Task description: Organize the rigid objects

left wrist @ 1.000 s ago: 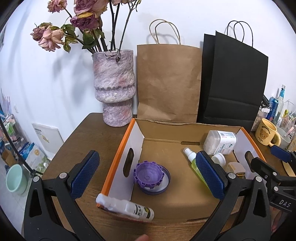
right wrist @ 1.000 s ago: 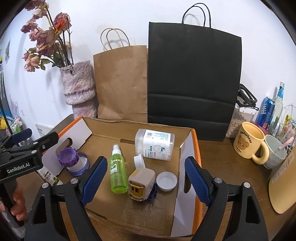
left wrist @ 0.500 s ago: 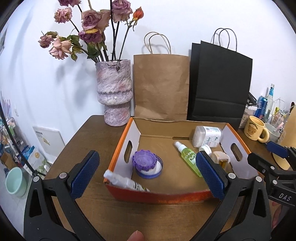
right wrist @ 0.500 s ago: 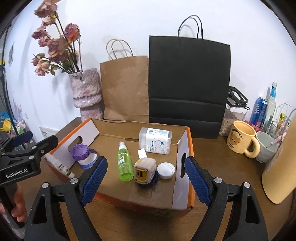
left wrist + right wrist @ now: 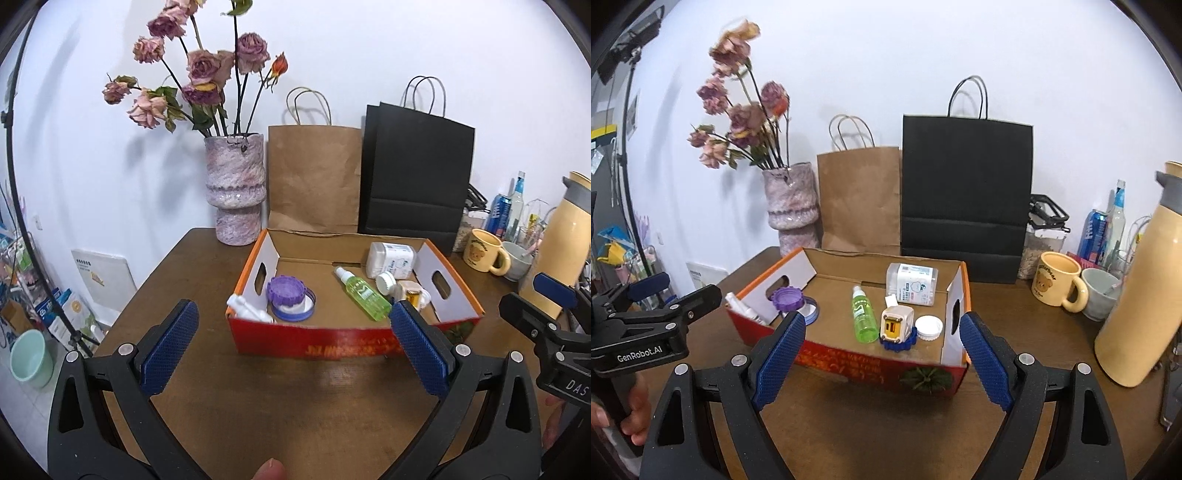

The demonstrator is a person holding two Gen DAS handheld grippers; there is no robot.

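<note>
An open cardboard box with orange-red sides stands on the wooden table; it also shows in the right wrist view. Inside lie a green spray bottle, a purple toothed lid on a blue-rimmed jar, a clear labelled tub, a beige cube toy, a white cap and a white tube leaning at the left corner. My left gripper is open and empty in front of the box. My right gripper is open and empty, also in front.
Behind the box stand a pink vase of dried roses, a brown paper bag and a black paper bag. To the right are a yellow bear mug, a grey cup, a tall cream flask, cans and bottles.
Both grippers have pulled back and risen away from the box, which now looks smaller and farther off. Both stay open and empty. The box's contents have not moved.
</note>
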